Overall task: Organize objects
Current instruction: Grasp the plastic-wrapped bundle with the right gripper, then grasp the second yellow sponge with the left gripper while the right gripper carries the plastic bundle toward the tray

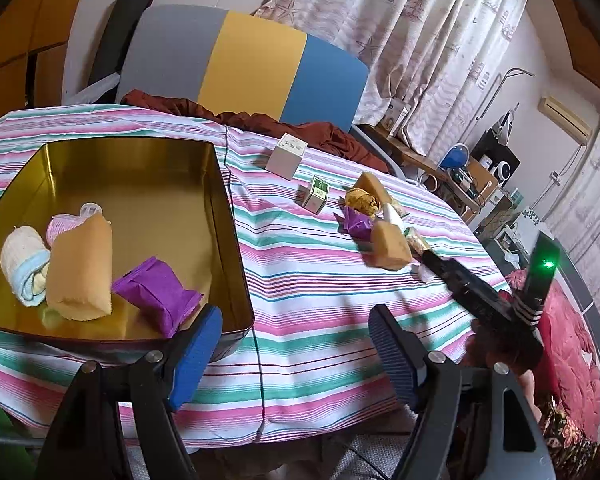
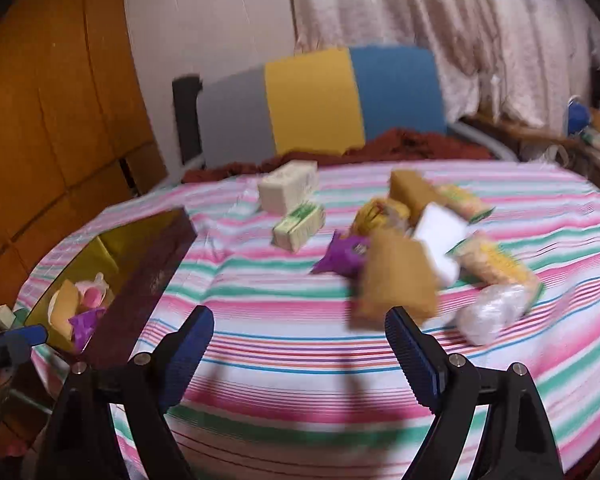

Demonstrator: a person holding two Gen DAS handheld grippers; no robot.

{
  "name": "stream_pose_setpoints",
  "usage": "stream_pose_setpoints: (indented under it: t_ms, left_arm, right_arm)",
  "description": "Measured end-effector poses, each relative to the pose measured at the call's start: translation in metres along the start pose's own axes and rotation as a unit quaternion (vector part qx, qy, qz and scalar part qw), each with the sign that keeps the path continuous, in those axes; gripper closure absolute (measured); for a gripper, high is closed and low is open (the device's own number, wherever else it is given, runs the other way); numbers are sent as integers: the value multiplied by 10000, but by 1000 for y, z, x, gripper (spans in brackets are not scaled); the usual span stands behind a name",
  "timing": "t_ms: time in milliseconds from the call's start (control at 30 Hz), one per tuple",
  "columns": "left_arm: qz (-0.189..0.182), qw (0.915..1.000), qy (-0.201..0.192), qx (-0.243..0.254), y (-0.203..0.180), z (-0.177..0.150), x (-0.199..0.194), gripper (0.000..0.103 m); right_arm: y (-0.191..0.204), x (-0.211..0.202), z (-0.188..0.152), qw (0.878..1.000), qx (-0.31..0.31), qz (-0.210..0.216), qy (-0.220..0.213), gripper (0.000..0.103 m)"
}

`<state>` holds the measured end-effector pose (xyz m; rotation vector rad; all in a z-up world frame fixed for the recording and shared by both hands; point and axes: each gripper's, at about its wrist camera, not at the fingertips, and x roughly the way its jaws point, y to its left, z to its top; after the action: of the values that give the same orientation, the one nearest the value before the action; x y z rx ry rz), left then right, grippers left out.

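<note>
Striped tabletop, both my jaws wide open and empty; right gripper nears the tan packet, and crowded neighbours could get knocked.

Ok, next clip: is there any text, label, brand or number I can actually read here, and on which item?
No text can be read in either view.
White square box: dark print on its top, too small to read.
Small green-and-white carton: green label, too small to read.
Loose purple snack packet: white mark, blurred.
Purple packet in the gold tin: no print showing.
The right wrist view is motion-blurred throughout.
</note>
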<state>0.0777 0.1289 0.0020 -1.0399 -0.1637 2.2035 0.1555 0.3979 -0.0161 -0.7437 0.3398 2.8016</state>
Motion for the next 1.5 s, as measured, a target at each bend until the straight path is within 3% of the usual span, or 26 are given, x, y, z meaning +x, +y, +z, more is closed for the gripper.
stream_pose_setpoints:
  t_ms: [133,233,333,433,533,600,800,967,1133,1333,1500]
  left_arm:
    - [-12,10000,56,-11,-3,-2,4,26]
    - [-56,9999,92,-33,-6,-3,6,26]
    - [-63,9999,144,63,-13,-4,8,26]
    - [-80,9997,175,135,-18,-4,9,26]
    - [-95,9996,232,143,-22,-3,13,26]
    - [-114,9995,279,138,-23,-2,16,26]
    - [-206,9983,451,291,-40,8,36,26]
    - [-322,9961,656,505,-67,25,70,25]
    - [-444,9917,934,764,-102,38,120,22]
    - [-554,9887,1187,730,-136,54,181,22]
    - [-405,9855,1521,640,-154,58,224,22]
  right_arm:
    - [-37,-14,1,9949,509,-856,-144,15]
    - [-71,0,-2,9844,863,-1506,302,21]
    - [-98,16,-4,9795,1136,-1569,563,25]
    - [-110,37,-1,9798,1012,-1539,780,26]
    - [-112,48,1,9815,767,-1557,811,27]
    - [-112,54,2,9827,712,-1494,830,42]
    - [-109,58,-8,9841,732,-1520,563,47]
    - [-111,53,-15,9834,871,-1568,285,49]
    - [-118,38,-22,9742,1216,-1900,-6,51]
    - [-120,42,-25,9757,1207,-1828,-24,51]
    - [-122,44,-28,9777,1211,-1717,-60,51]
